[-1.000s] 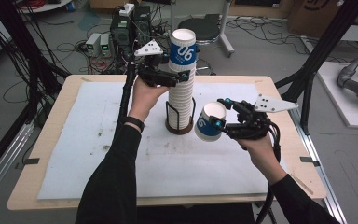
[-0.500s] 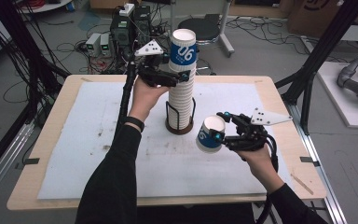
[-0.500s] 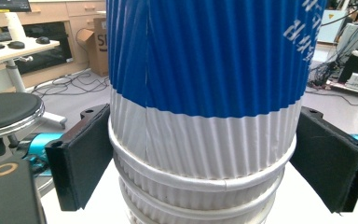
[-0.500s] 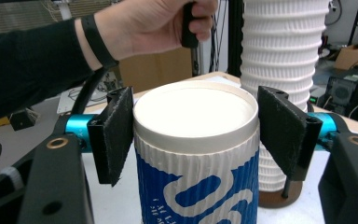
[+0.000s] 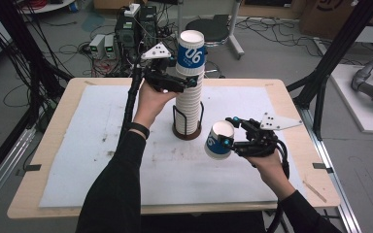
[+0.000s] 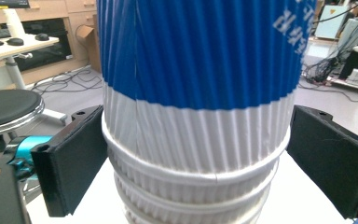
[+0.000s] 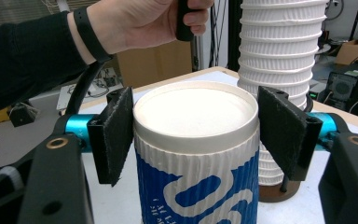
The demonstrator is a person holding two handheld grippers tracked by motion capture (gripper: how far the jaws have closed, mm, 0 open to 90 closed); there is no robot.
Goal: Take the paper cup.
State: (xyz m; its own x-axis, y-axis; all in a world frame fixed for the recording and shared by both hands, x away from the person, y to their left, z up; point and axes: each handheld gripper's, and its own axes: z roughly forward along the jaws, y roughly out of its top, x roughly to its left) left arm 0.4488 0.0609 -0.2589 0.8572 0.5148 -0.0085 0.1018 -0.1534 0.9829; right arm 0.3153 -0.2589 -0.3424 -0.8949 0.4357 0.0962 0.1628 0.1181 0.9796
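A tall stack of white ribbed paper cups (image 5: 190,94) stands in a black wire holder (image 5: 186,132) at the table's middle. The top cup (image 5: 192,50) has a blue band. My left gripper (image 5: 193,81) is high on the stack, and in the left gripper view its pads (image 6: 70,158) press both sides of the stack (image 6: 196,140) just under the blue band. My right gripper (image 5: 226,141) is shut on a separate blue-and-white cup (image 5: 218,141), held tilted in the air to the right of the holder. In the right gripper view that cup (image 7: 196,154) sits between both pads (image 7: 279,130).
A white mat (image 5: 97,131) covers most of the wooden table (image 5: 291,97). Black frame posts (image 5: 330,63) rise at the right and left. Electronics boxes (image 5: 126,34) and a stool (image 5: 213,26) stand on the floor behind the table.
My right gripper has carried its cup downward and a little nearer to the person. The left gripper has stayed on the stack.
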